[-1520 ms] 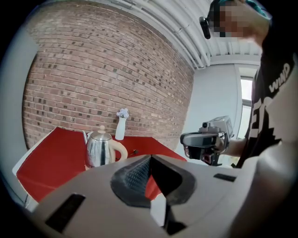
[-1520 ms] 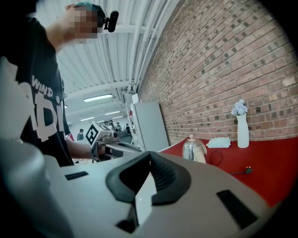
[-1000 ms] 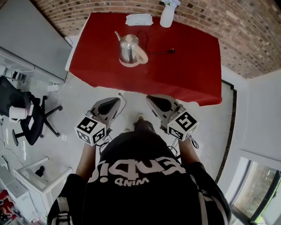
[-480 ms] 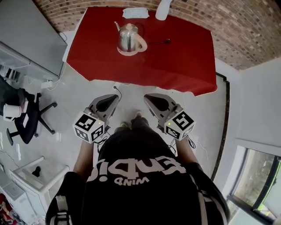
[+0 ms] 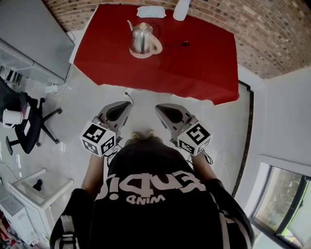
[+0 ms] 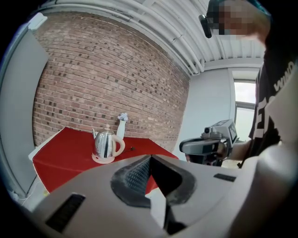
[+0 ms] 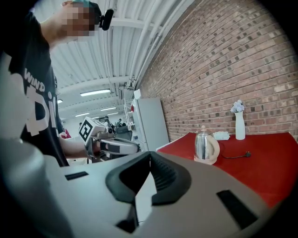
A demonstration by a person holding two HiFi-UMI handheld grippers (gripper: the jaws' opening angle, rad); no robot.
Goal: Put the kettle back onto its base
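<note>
Left claw: the left claw [image 5: 126, 104] is closed, its ribbed pads meeting tip to tip with nothing between them, as the left gripper view shows [image 6: 150, 158]. It hangs over the pale floor [image 5: 141, 104], short of the counter's near edge.
Right claw: the right claw [image 5: 158, 107] is also drawn together and empty; in its own view the dark pads touch at the tips [image 7: 150, 154]. It is level with the left one, and the two sit side by side in front of the person [image 5: 155, 194].
Kettle: the steel kettle [image 5: 141, 38] stands upright on the far left part of the counter, spout to the left and cream handle to the right. It is well apart from both claws.
Base: the round cream base [image 5: 146, 52] lies directly under the kettle, which sits on it.
Counter: the counter [image 5: 194, 68] is covered in red cloth and backs onto the brick wall [image 5: 272, 34].
Cord: a dark cord [image 5: 176, 44] trails right from the base, its plug lying loose on the cloth.
Vase: a white vase [image 7: 240, 125] holding pale flowers stands at the counter's far edge, near the wall.
Packet: a flat white packet [image 5: 151, 11] lies at the far edge, just beside the vase and behind the kettle.
Office chair: a black office chair [image 5: 29, 126] stands on the floor at the left.
</note>
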